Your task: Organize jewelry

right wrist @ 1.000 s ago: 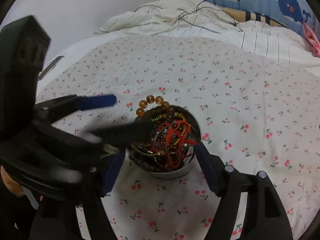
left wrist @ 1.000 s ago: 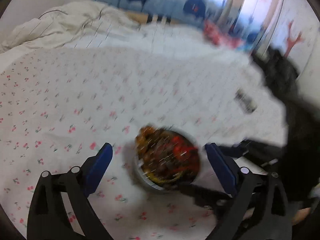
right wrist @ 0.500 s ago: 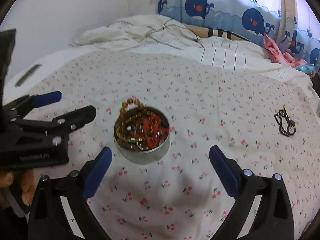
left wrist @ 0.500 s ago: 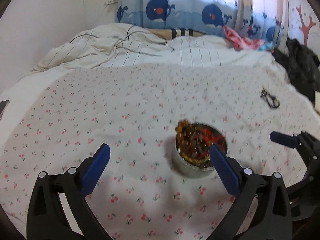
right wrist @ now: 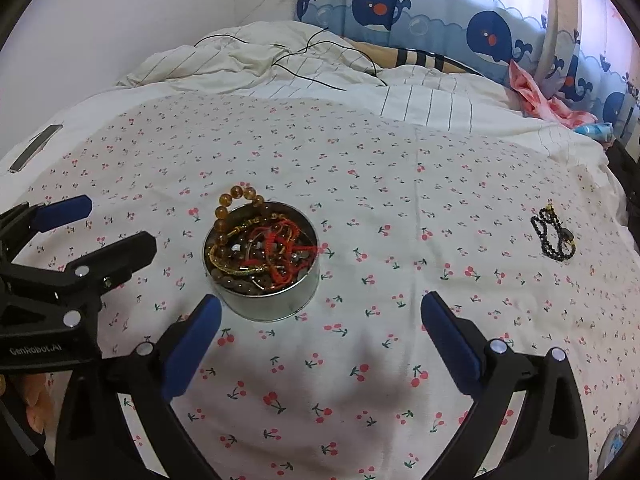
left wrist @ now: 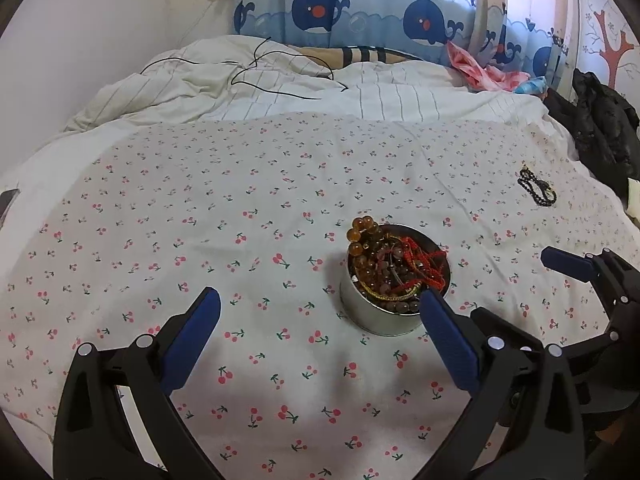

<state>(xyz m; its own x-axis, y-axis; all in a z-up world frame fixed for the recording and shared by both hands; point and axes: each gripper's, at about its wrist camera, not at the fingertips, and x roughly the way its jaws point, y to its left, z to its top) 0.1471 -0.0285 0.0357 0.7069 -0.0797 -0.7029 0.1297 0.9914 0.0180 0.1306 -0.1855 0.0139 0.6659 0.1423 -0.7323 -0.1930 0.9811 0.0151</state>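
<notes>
Left gripper point(left wrist: 320, 328): jaws spread wide, nothing between the blue pads; the cherry-print sheet shows through the gap. Its right pad overlaps the near rim of the tin in its own view, but whether it touches cannot be told.
Right gripper point(right wrist: 320, 326): jaws wide apart and empty, hanging over bare sheet just at 6 o'clock of the tin.
Each gripper seen by the other: the right one enters the left wrist view at 3 o'clock; the left one enters the right wrist view at 9 o'clock.
Tin point(right wrist: 276, 304): round, metal, upright on the bed, open top, near the middle of the sheet.
Jewelry in tin point(right wrist: 260, 254): tangled heap of brown beads, a gold chain and red cord.
Amber bead strand point(right wrist: 236, 198): hangs out over the tin's rim at 11 o'clock.
Black bead bracelet point(right wrist: 554, 236): lying loose on the sheet, well apart from the tin, at 3 o'clock of it.
Sheet point(left wrist: 240, 208): white with small red cherries, covers the near bed.
Striped duvet point(left wrist: 280, 84): rumpled at 12 o'clock, a thin black cable point(left wrist: 280, 80) looped across it.
Curtain point(left wrist: 360, 4): blue whales, behind the bed.
Hand point(right wrist: 38, 404): fingers at the 8 o'clock edge of the right wrist view, under the left gripper's body.
</notes>
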